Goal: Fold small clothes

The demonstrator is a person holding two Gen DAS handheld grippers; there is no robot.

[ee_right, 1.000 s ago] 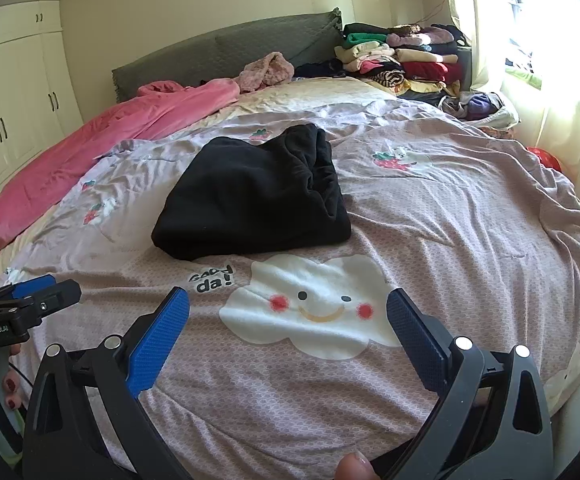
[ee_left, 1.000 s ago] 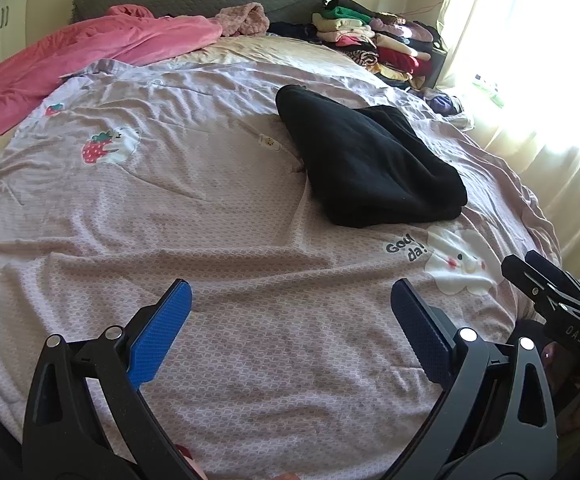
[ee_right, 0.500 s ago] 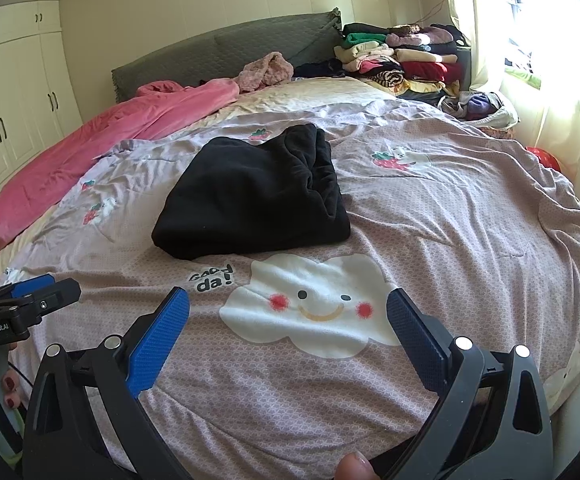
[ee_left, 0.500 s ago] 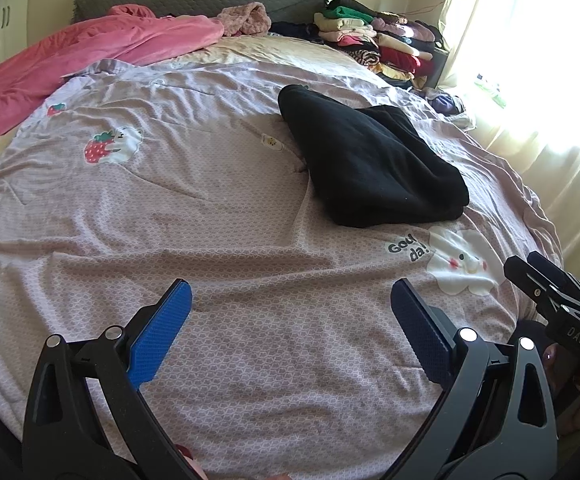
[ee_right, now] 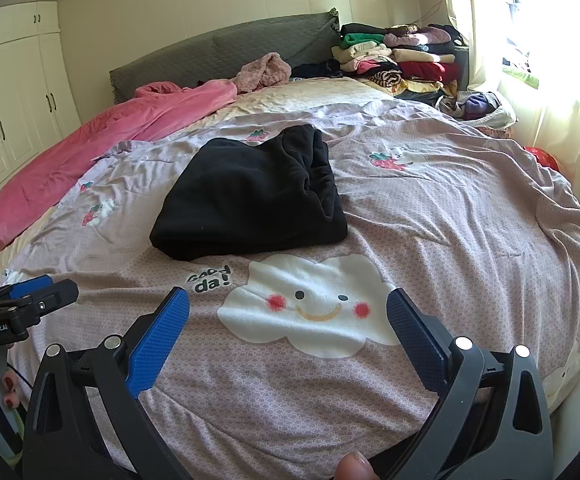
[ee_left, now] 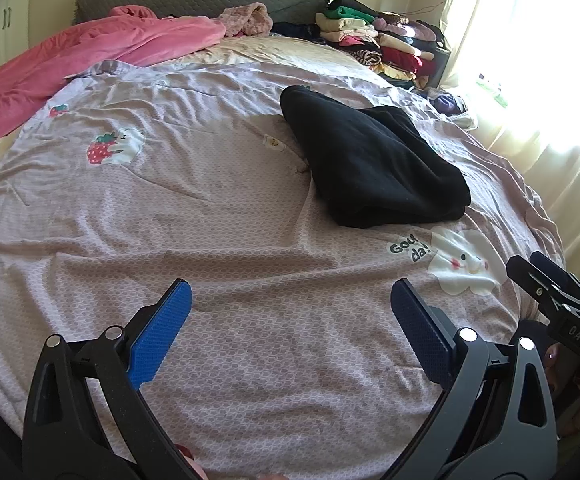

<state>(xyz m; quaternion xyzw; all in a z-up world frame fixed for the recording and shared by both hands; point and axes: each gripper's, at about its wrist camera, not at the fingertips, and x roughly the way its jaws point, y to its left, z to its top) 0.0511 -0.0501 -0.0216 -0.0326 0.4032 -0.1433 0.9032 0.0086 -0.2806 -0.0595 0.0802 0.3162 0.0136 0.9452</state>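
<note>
On the bed's lilac quilt (ee_right: 450, 208), folded black garment (ee_right: 250, 196) lies beyond the cloud print (ee_right: 310, 304). Left gripper (ee_left: 290, 312) and right gripper (ee_right: 288, 316), jaws apart, empty, hover near.

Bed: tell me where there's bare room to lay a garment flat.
Widest free patch: lilac cover between the pink blanket, the black folded garment and the open left claw. Another lies right of the garment, around the strawberry print. Crowded: the clothes stack by the headboard.
</note>
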